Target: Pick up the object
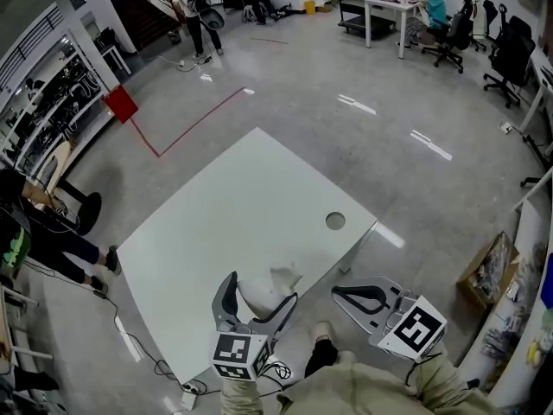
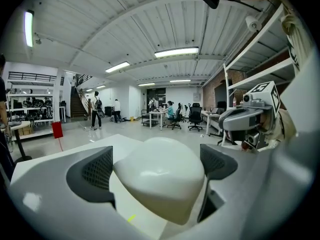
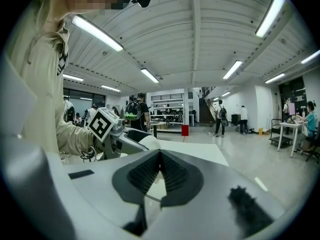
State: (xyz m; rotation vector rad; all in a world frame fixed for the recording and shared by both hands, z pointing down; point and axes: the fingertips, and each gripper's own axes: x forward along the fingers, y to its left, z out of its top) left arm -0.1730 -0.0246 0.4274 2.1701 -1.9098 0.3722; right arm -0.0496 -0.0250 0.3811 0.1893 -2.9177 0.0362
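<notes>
1. The left tool [image 1: 261, 287] sits at the lower centre of the head view, over the near edge of the white worktop [image 1: 216, 223].
2. In the left gripper view, the left tool [image 2: 157, 169] has its jaws apart around the object [image 2: 160, 176], with a dark ribbed pad pressing on each side of it.
3. The object [image 1: 259, 299] is a smooth, rounded white lump that fills the gap between the jaws. No view shows whether it touches the worktop or hangs clear.
4. The right tool [image 1: 339, 294] is at the lower right of the head view, just off the worktop's corner and over the grey floor [image 1: 346, 137].
5. In the right gripper view, the right tool [image 3: 159, 171] has its jaws pressed together with nothing between them.
6. A round grey hole [image 1: 335, 220] lies in the worktop towards its right corner, well apart from both tools.
7. A red line [image 1: 194, 124] crosses the floor at the upper left and ends near a red panel [image 1: 121, 104].
8. People and office chairs [image 1: 505, 54] stand along the top of the frame.
</notes>
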